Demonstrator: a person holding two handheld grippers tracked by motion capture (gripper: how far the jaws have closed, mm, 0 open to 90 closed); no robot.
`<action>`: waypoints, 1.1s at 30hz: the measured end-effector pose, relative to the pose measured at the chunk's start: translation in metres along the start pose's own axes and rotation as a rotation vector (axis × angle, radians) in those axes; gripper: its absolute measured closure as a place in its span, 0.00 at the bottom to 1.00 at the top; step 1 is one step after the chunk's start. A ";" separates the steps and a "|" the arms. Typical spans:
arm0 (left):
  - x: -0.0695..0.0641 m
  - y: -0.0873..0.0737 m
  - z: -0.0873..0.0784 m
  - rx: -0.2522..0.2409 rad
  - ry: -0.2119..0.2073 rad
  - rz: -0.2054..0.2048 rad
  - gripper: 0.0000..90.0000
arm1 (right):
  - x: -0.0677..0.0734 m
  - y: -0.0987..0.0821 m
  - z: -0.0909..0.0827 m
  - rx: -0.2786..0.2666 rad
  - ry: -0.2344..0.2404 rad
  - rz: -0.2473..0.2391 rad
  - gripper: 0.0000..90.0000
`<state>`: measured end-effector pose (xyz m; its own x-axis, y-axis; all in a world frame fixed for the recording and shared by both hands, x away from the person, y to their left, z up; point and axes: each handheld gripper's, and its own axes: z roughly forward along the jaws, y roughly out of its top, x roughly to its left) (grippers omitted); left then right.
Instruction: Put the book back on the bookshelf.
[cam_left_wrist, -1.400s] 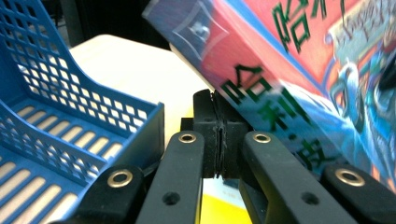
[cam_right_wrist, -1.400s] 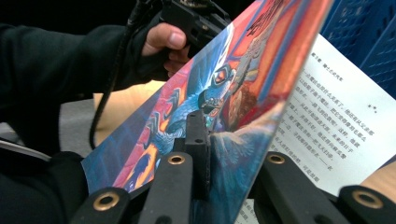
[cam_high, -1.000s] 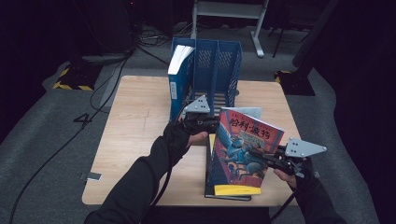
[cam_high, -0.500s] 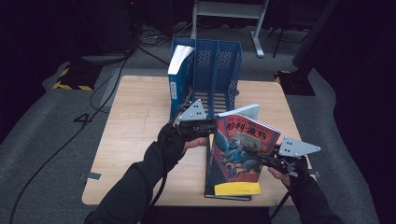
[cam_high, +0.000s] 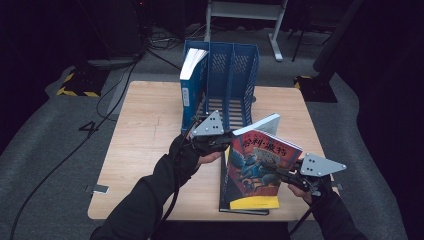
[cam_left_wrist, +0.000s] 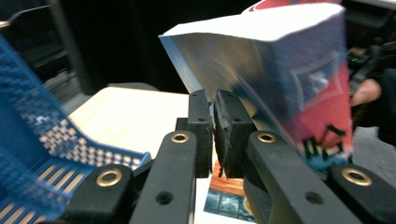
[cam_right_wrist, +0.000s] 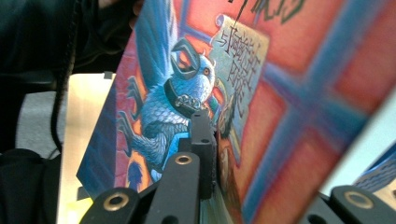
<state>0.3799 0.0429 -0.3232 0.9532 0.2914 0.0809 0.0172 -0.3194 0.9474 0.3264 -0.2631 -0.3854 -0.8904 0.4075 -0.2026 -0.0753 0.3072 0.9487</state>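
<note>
A thick book with a red and blue cover (cam_high: 262, 165) (cam_left_wrist: 280, 70) (cam_right_wrist: 154, 107) stands tilted up near the table's front right. My right gripper (cam_high: 281, 173) (cam_right_wrist: 212, 126) is shut on its front cover from the right; one jaw presses the printed face and the other is hidden behind it. My left gripper (cam_high: 228, 141) (cam_left_wrist: 215, 121) sits at the book's upper left corner. Its jaws are shut, with a hairline gap and nothing between the pads, and the book rises just behind them.
A blue file organizer (cam_high: 235, 75) (cam_left_wrist: 37, 121) stands at the table's back middle, with a white and blue book (cam_high: 192, 75) upright in its left slot. Another book (cam_high: 245, 209) (cam_left_wrist: 229, 196) lies flat under the tilted one. The wooden table (cam_high: 145, 130) has bare room at the left.
My left gripper has drawn slightly nearer the person beside the book's upper left corner. The book stays tilted up in my right gripper, which has barely moved.
</note>
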 end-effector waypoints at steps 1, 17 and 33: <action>0.000 0.000 0.000 0.000 0.000 0.000 0.95 | 0.001 0.000 0.000 0.000 -0.012 -0.002 0.94; -0.012 0.001 -0.011 -0.026 0.027 0.030 0.77 | 0.005 0.002 -0.001 -0.033 -0.032 -0.020 0.97; -0.034 -0.033 -0.031 0.107 0.199 0.033 0.37 | 0.015 0.002 -0.011 -0.030 -0.007 -0.052 0.97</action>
<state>0.3379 0.0714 -0.3476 0.8754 0.4482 0.1809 0.0291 -0.4224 0.9059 0.3077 -0.2656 -0.3835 -0.8819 0.3976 -0.2534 -0.1348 0.3024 0.9436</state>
